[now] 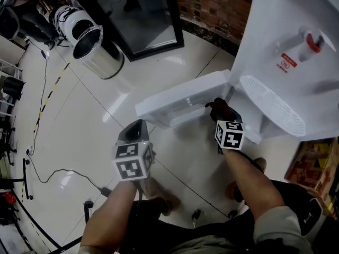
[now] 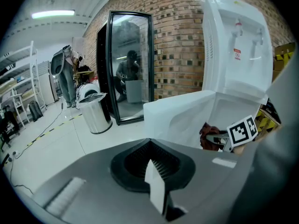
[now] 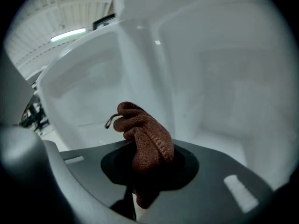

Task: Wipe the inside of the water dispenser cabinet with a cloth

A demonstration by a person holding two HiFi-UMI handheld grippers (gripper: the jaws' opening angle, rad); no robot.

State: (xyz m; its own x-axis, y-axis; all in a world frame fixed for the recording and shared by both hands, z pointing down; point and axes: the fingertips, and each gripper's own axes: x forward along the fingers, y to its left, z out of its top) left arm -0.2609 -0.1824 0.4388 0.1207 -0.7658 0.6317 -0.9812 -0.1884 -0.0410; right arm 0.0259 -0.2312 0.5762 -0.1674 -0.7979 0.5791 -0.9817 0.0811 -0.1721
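The white water dispenser (image 1: pixel 286 52) stands at the right with its lower cabinet door (image 1: pixel 183 100) swung open to the left. My right gripper (image 1: pixel 221 111) is shut on a bunched reddish-brown knitted cloth (image 3: pixel 144 136) at the mouth of the cabinet, where door and cabinet meet. In the right gripper view the cloth sticks up from the jaws, with the white cabinet interior (image 3: pixel 229 92) just beyond it. My left gripper (image 1: pixel 136 128) hangs shut and empty over the floor, left of the door and apart from it. From the left gripper view the cloth (image 2: pixel 209 132) shows beside the door (image 2: pixel 182 113).
A steel bin (image 1: pixel 99 54) and a black-framed glass panel (image 1: pixel 151 20) stand at the back left against a brick wall (image 1: pixel 217 1). A cable (image 1: pixel 50 173) trails over the tiled floor. A cardboard box (image 1: pixel 318 165) sits at the right of the dispenser.
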